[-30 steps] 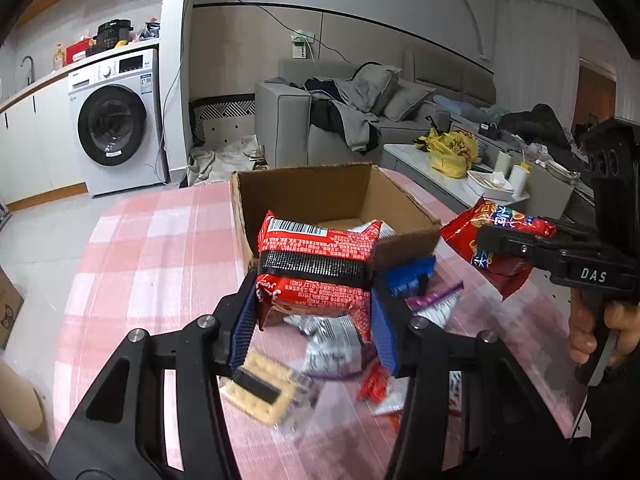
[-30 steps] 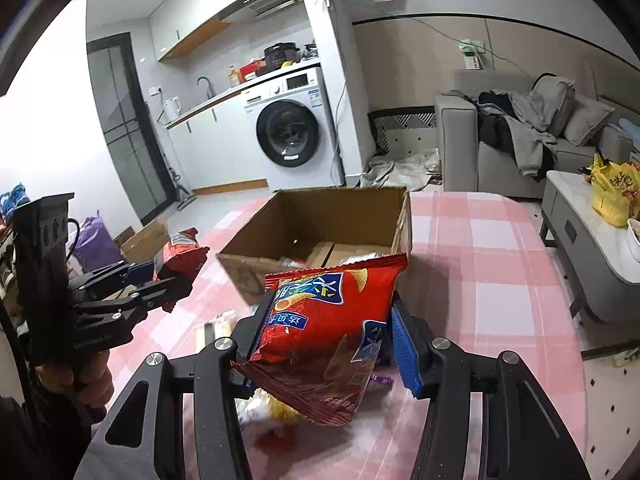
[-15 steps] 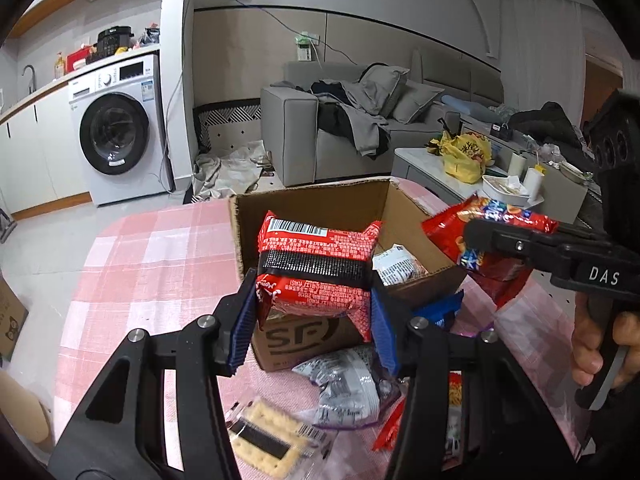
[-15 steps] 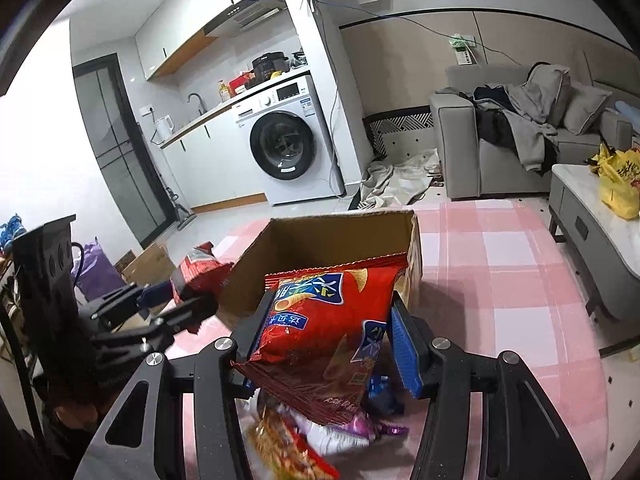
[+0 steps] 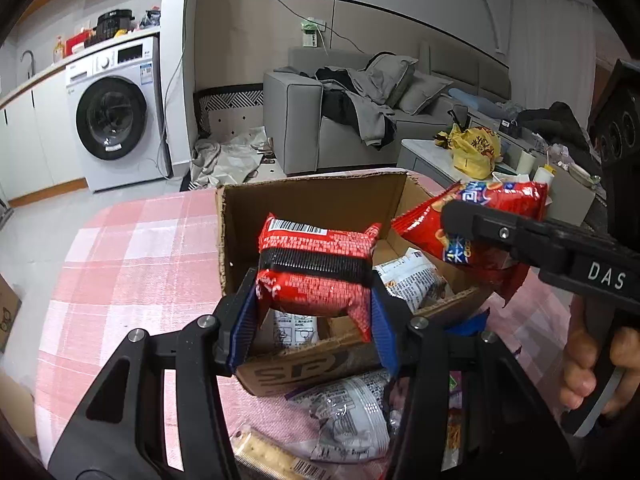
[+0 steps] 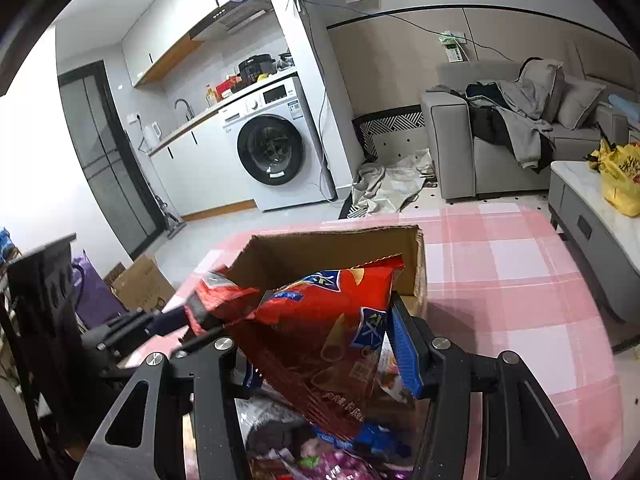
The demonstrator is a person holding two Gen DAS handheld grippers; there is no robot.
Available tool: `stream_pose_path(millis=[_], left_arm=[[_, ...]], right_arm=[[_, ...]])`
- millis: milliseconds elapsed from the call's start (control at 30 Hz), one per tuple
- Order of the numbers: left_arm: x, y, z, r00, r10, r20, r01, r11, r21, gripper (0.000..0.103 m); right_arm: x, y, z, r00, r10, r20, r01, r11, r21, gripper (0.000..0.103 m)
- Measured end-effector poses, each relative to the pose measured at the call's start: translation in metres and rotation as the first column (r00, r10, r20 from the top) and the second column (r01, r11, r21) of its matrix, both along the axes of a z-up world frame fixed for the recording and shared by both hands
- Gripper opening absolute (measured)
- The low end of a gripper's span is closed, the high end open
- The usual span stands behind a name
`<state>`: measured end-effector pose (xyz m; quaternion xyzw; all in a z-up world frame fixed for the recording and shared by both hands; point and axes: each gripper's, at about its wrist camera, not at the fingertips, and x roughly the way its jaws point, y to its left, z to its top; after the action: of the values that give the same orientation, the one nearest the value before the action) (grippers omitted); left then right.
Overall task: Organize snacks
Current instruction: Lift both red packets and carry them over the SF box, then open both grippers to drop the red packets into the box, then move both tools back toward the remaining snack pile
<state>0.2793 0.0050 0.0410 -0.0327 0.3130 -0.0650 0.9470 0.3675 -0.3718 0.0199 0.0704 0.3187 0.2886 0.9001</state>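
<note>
My left gripper (image 5: 314,316) is shut on a red noodle packet (image 5: 316,272) and holds it over the near side of the open cardboard box (image 5: 308,196). My right gripper (image 6: 326,344) is shut on a red chip bag (image 6: 328,328) and holds it over the box's right side; the chip bag also shows in the left wrist view (image 5: 472,220). The box (image 6: 332,252) has white snack packets (image 5: 412,280) inside. The left gripper with its red noodle packet (image 6: 218,300) shows at the left of the right wrist view.
The box stands on a table with a pink checked cloth (image 5: 132,248). Several loose snacks lie on the cloth in front of the box: a silver packet (image 5: 348,416), a cracker pack (image 5: 264,456), purple and blue wrappers (image 6: 352,452). A sofa and washing machine stand beyond.
Both grippers have moved forward with their snacks, from in front of the box to over its opening. The two held packets have come closer together.
</note>
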Motion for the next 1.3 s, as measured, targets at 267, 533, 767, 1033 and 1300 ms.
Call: stream_pose_path(millis=[267, 533, 767, 1033, 1300], left_arm=[[0.022, 0.001, -0.017, 1.0, 0.011, -0.014, -0.011, 1.0, -0.007, 0.048], [0.026, 0.002, -0.027, 1.0, 0.009, -0.006, -0.009, 1.0, 0.002, 0.048], [0.023, 0.006, -0.028, 1.0, -0.006, -0.02, 0.006, 1.0, -0.012, 0.05], [-0.002, 0.005, -0.014, 0.999, -0.046, -0.016, 0.046, 0.999, -0.025, 0.084], [-0.064, 0.004, -0.003, 1.0, -0.003, 0.015, 0.002, 0.999, 0.047, 0.103]], right_arm=[[0.016, 0.013, -0.011, 1.0, 0.005, -0.024, -0.005, 1.0, -0.009, 0.053], [0.027, 0.022, -0.018, 0.998, 0.017, -0.056, -0.018, 1.0, -0.015, 0.053], [0.021, 0.022, -0.01, 0.998, 0.046, -0.029, -0.047, 0.999, -0.007, 0.055], [-0.01, -0.004, 0.003, 0.997, 0.081, 0.001, -0.081, 0.997, -0.015, 0.096], [-0.041, -0.033, 0.0, 0.998, 0.046, -0.037, -0.047, 0.998, -0.03, 0.103]])
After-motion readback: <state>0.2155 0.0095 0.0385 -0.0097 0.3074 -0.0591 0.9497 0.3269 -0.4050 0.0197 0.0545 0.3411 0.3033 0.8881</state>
